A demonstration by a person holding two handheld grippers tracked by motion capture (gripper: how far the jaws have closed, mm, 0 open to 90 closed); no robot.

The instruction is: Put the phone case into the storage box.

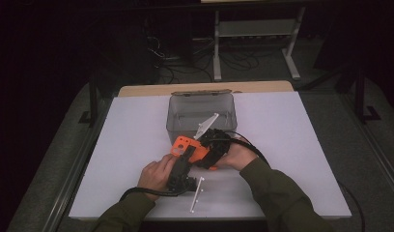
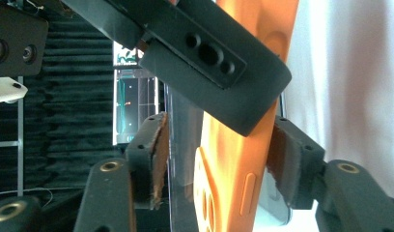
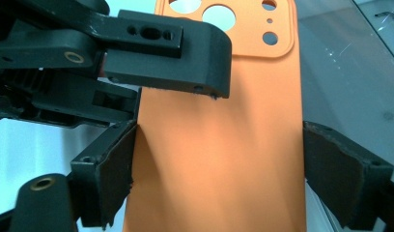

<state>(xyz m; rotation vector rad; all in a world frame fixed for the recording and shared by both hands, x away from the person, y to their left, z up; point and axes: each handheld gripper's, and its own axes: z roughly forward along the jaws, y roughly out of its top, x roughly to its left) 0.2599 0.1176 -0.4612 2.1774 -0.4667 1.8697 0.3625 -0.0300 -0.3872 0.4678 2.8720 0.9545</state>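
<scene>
An orange phone case (image 1: pixel 187 146) with camera cut-outs is held up over the white table, just in front of a clear box. My right gripper (image 1: pixel 203 151) reaches in from the right. In the right gripper view its pads (image 3: pixel 119 174) sit against the case's (image 3: pixel 219 154) two long edges, shut on it. My left gripper (image 1: pixel 188 158) comes up from below left. In the left gripper view its jaws (image 2: pixel 219 164) straddle the case (image 2: pixel 233 159), with the left pad (image 2: pixel 159 159) standing off the orange surface. One finger of each gripper crosses the other's view.
A clear plastic box (image 1: pixel 201 113) stands behind the case, with a white flat part (image 1: pixel 207 125) leaning out of it. A thin white strip (image 1: pixel 197 192) lies near the table's front edge. The white tabletop (image 1: pixel 291 159) stretches to either side.
</scene>
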